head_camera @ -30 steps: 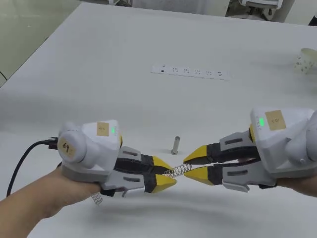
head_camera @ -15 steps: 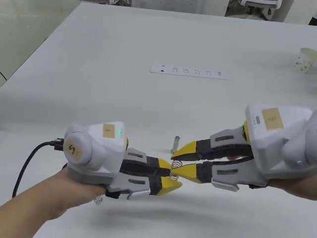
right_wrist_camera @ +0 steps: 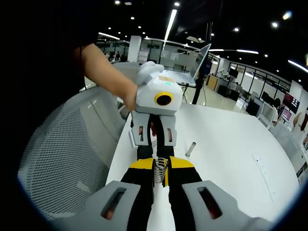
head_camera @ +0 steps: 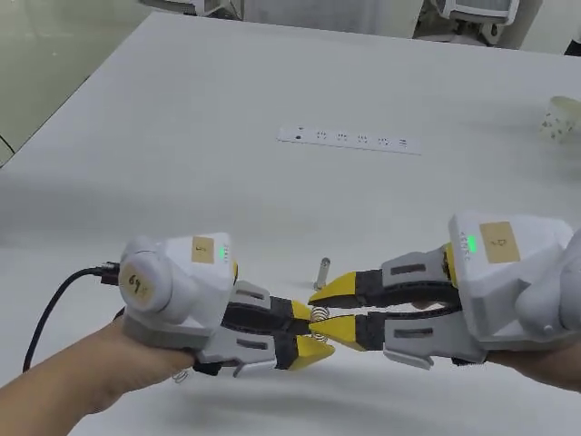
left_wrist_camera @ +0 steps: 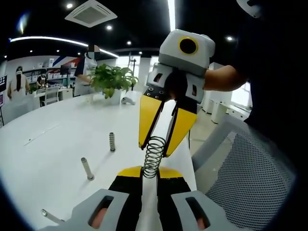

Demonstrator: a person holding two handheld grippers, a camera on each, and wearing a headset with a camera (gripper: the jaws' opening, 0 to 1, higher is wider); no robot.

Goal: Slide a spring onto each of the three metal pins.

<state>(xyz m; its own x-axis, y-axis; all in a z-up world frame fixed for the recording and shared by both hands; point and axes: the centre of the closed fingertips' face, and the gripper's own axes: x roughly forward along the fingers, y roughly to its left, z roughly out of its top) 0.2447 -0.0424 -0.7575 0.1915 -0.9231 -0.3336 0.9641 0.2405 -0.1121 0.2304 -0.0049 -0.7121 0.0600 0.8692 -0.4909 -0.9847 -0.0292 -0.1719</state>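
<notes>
A small steel spring (head_camera: 319, 315) is pinched between both grippers just above the white table. My left gripper (head_camera: 309, 330) is shut on one end, and my right gripper (head_camera: 323, 312) is shut on the other, tip to tip. In the left gripper view the spring (left_wrist_camera: 154, 155) rises from my left gripper (left_wrist_camera: 150, 172) into the right gripper (left_wrist_camera: 156, 147). In the right gripper view the spring (right_wrist_camera: 161, 168) sits in my right gripper (right_wrist_camera: 161, 165). One metal pin (head_camera: 322, 270) stands upright just behind the tips. Another upright pin (left_wrist_camera: 111, 141) has coils around it.
A white power strip (head_camera: 349, 140) lies across the middle of the table (head_camera: 182, 182). A paper cup (head_camera: 563, 118) stands at the far right. A black cable (head_camera: 50, 304) trails from my left gripper. A mesh chair (right_wrist_camera: 67, 154) is at the near table edge.
The two grippers have closed in on each other. The spring, stretched out between their tips a second ago, is now short and bunched between them.
</notes>
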